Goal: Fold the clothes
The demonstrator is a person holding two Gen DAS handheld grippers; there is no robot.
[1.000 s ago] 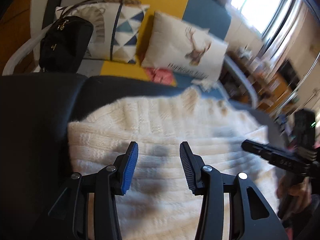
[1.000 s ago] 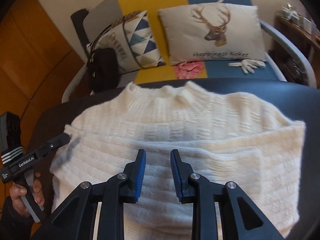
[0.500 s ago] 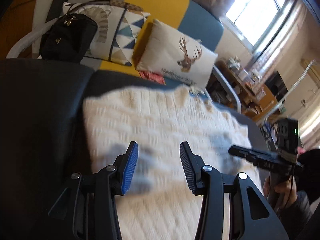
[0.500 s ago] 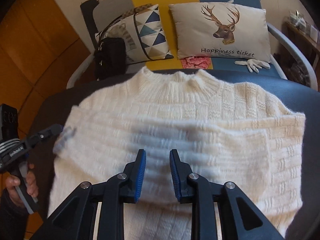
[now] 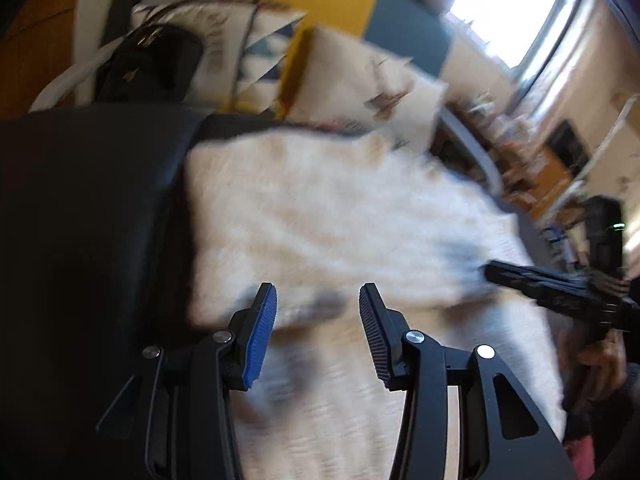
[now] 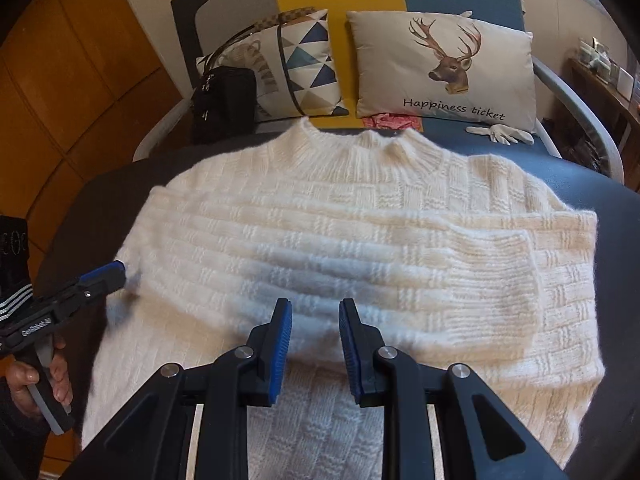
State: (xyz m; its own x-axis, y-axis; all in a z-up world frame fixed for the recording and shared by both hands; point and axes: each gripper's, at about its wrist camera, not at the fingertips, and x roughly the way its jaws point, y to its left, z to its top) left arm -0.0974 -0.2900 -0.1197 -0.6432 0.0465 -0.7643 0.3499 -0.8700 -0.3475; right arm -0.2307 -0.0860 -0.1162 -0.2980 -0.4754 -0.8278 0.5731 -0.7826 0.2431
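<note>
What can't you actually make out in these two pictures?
- Sweater hem: right wrist view, hidden behind the right gripper and cut off by the bottom edge.
- Knit pattern: left wrist view, motion blur smears it.
- Pink cloth: right wrist view, mostly hidden behind the collar.
</note>
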